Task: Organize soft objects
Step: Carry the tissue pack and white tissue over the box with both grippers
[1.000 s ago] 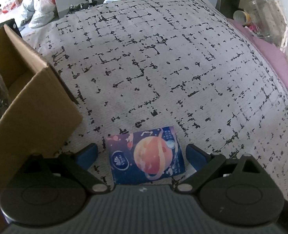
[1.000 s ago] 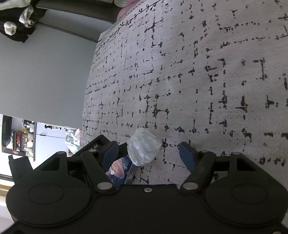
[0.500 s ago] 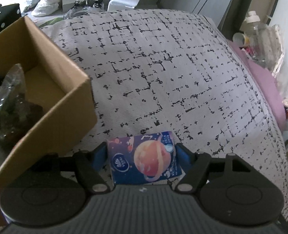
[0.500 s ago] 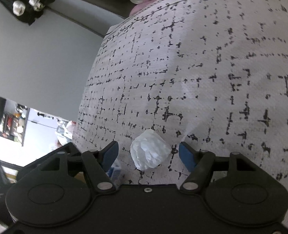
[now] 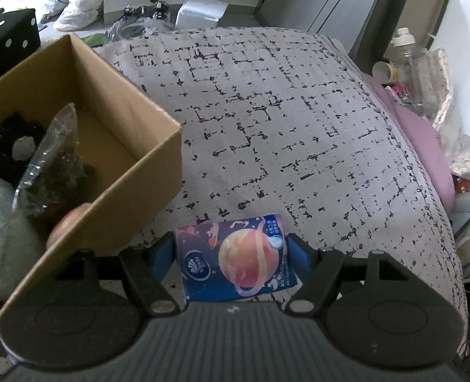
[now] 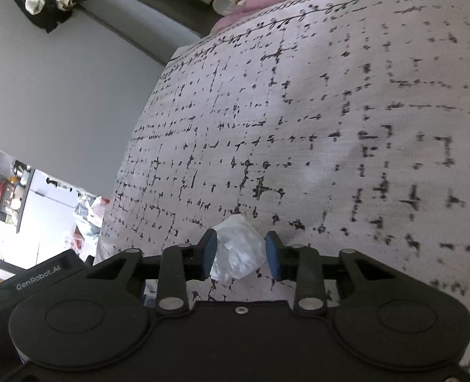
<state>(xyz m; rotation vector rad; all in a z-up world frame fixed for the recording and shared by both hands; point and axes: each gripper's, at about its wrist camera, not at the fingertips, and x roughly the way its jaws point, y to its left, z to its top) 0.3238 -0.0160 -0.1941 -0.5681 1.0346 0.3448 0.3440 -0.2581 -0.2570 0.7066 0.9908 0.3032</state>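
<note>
**A:** Status, left to right?

**B:** Cardboard box (image 5: 114, 146) at far left on the bed (image 5: 298, 133), already holding a clear bag of dark stuff and something white and fluffy. My left tool (image 5: 230, 254) is clenched on the tissue pack (image 5: 235, 254), blue with a planet print. Both pads press its sides, and it looks lifted clear of the bedspread, just beside the box's near corner.

**A:** Right side?

**B:** Right tool (image 6: 239, 251) has just been closing on the crumpled white plastic wad (image 6: 238, 248). Pads touch both its flanks, so I'd call it gripped. The wad is low, at the bedspread; can't tell if it's off it.

**A:** Step?

**B:** Pick done on both, I think; transfer is next. Left needs to clear the box wall, then release the pack inside. Right lifts and follows. The wad is squashy, so it could slip.
</note>
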